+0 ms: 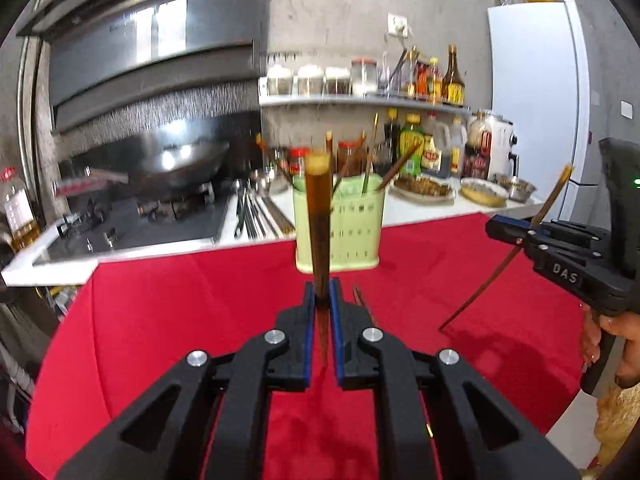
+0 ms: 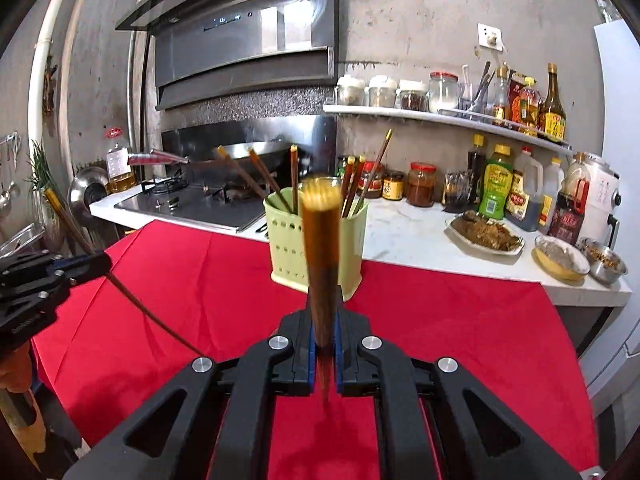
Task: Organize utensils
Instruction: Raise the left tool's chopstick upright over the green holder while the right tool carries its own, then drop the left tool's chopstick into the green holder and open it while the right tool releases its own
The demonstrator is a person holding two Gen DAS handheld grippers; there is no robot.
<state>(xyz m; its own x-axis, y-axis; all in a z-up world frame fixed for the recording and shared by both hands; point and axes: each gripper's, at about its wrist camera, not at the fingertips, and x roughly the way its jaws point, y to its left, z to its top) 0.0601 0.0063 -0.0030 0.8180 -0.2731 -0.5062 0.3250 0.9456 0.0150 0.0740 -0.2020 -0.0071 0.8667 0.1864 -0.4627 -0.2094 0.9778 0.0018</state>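
A pale green utensil holder (image 1: 340,228) (image 2: 316,240) stands at the far edge of the red cloth (image 1: 180,320) (image 2: 460,320), with several brown chopsticks upright in it. My left gripper (image 1: 322,292) is shut on a brown chopstick (image 1: 319,216) that points up toward the camera, in front of the holder. My right gripper (image 2: 323,320) is shut on another brown chopstick (image 2: 322,248), also in front of the holder. Each gripper shows in the other's view: the right one (image 1: 516,232) holding its chopstick at a slant, the left one (image 2: 86,266) likewise.
Behind the cloth runs a white counter (image 2: 420,248) with a gas stove (image 2: 200,204), a wok (image 1: 180,164), dishes of food (image 2: 484,236), sauce bottles and jars. More chopsticks and utensils lie on the counter (image 1: 256,212). A white fridge (image 1: 536,92) stands at right.
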